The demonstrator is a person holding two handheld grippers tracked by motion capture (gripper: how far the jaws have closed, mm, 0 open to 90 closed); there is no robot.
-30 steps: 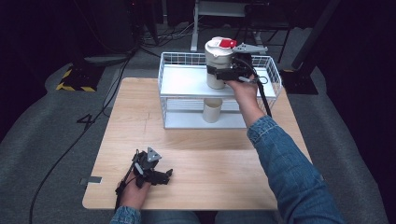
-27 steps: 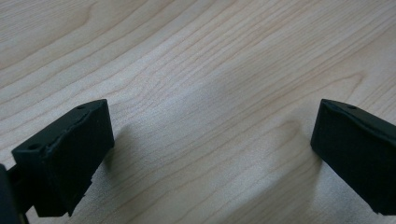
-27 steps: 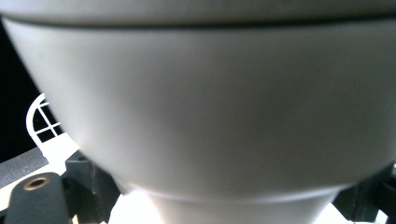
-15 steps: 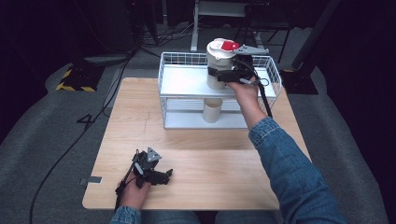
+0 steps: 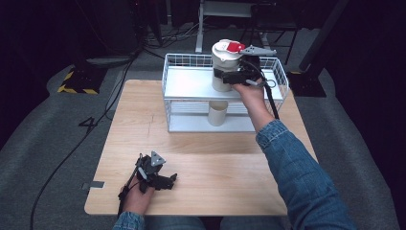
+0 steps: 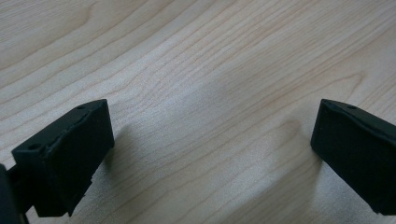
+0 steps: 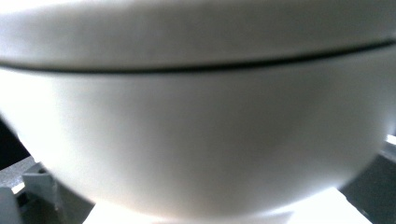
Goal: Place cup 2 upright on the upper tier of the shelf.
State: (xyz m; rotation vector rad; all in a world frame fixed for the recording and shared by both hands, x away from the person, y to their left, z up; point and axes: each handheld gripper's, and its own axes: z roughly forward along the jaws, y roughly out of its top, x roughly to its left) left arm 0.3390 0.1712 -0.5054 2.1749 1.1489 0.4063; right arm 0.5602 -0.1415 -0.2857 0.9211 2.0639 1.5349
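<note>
White lidded canister (image 5: pixel 225 67) stands on the wire rack's (image 5: pixel 191 84) top shelf at the desk's (image 5: pixel 143 124) far edge; my right gripper (image 5: pixel 230 75), jaws just opened, brackets it. Left gripper (image 5: pixel 160 178) rests wide near the front edge.

Canister (image 5: pixel 225 67) on rack's (image 5: pixel 191 84) upper shelf, cup (image 5: pixel 218 114) beneath.

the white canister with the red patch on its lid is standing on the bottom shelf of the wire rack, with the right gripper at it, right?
Not quite. The high view shows the white canister standing on the top shelf of the wire rack, with the right gripper at it. A smaller white cup stands on the lower shelf.
</note>
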